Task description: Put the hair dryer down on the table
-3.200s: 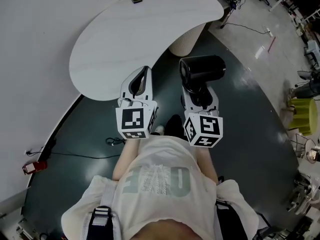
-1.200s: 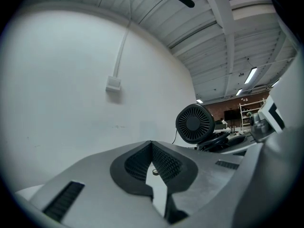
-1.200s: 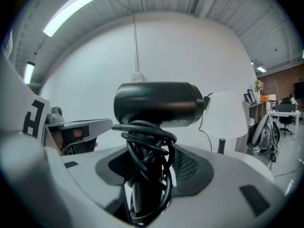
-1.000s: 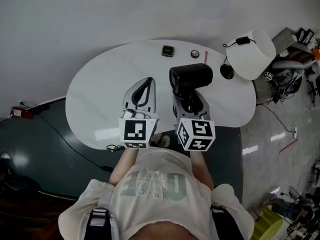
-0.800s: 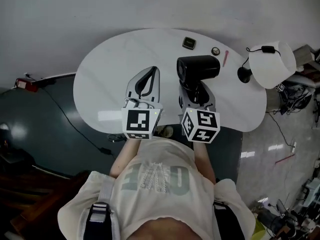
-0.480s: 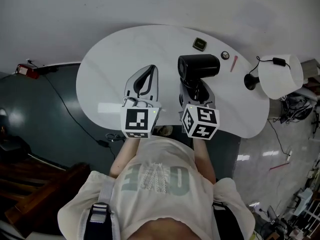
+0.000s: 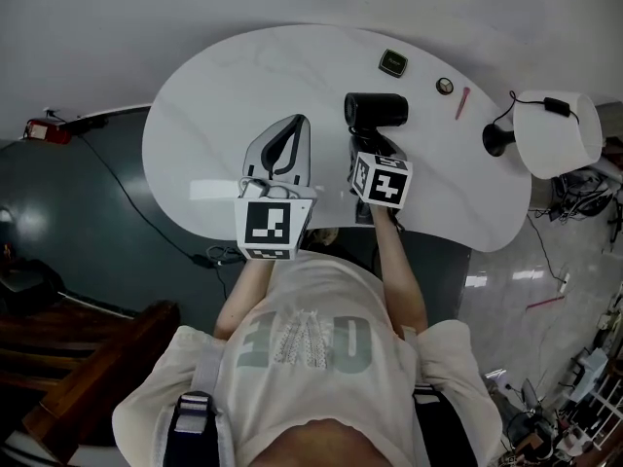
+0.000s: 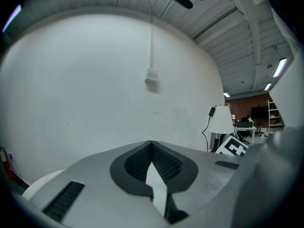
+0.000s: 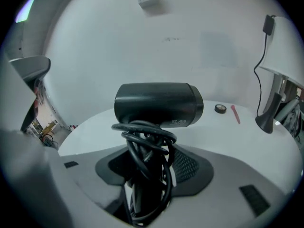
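The black hair dryer [image 7: 377, 110] hangs over the middle of the white table [image 7: 224, 95], its barrel lying crosswise. My right gripper [image 7: 375, 149] is shut on its handle, which has the black cord wound round it. In the right gripper view the hair dryer [image 9: 159, 104] stands up between the jaws of my right gripper [image 9: 145, 170], with the tabletop [image 9: 247, 141] close beneath; whether it touches I cannot tell. My left gripper [image 7: 295, 125] hovers to the left of it, shut with nothing in it. In the left gripper view my left gripper [image 8: 152, 144] points at a bare white wall.
A lamp with a white shade [image 7: 560, 129] stands at the table's right end. A small dark square thing [image 7: 393, 62], a small round thing [image 7: 445, 86] and a red pen [image 7: 461, 103] lie at the far edge behind the dryer. Cables run over the dark floor on the left.
My right gripper has sunk towards the tabletop and moved away from me with the hair dryer still in it. The left gripper has shifted only a little.
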### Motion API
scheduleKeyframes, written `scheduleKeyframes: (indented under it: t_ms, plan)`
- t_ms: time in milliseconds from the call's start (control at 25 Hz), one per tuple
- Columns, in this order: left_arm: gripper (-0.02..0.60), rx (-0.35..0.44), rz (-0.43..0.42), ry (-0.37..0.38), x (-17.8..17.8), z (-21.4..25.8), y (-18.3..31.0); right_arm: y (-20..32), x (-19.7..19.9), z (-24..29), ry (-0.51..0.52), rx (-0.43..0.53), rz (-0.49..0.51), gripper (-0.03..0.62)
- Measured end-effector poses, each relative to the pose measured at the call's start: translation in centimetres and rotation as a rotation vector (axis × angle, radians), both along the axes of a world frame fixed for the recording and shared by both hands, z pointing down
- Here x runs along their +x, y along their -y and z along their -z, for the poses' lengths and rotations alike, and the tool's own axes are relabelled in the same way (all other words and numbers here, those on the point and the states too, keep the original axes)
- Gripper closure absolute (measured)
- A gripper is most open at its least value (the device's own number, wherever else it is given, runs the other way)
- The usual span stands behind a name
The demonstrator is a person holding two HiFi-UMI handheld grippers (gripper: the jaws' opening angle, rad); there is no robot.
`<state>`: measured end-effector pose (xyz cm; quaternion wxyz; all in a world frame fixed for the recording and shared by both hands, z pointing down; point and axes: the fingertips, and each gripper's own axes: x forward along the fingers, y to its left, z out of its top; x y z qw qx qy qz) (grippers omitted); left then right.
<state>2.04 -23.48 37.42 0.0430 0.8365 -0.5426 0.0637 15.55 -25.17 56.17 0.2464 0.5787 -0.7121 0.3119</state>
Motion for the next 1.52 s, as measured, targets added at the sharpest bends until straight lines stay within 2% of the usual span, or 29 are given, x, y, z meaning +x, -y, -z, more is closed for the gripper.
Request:
scheduleKeyframes:
  t_ms: [200,400,960,1160,1520]
  plan:
    - [0.577,-0.024,-0.004,0.007,0.2,-0.8,-0.2,-1.0,0.7,-4.7,-0.016,-0.165,-0.036,0.362]
    - [0.577,-0.039,0.001,0.011,-0.1,-1.2,0.1,-1.9,0.9,-6.9,-0.053,-0.226,-0.042,0.362]
    - [0.577,-0.053,-0.018,0.016,0.8,-1.7,0.3,-2.0,0.0,-7.3,-0.100,-0.240,0.014,0.358]
    - [0.577,-0.058,-0.014,0.019,0.5,-2.0,0.4,-2.1,-0.8,-7.4,-0.114,-0.241,0.071,0.277]
    - [0.577,-0.056,-0.019,0.016,0.2,-2.0,0.6,-2.8,-0.3,-6.3,-0.078,-0.206,0.035,0.264]
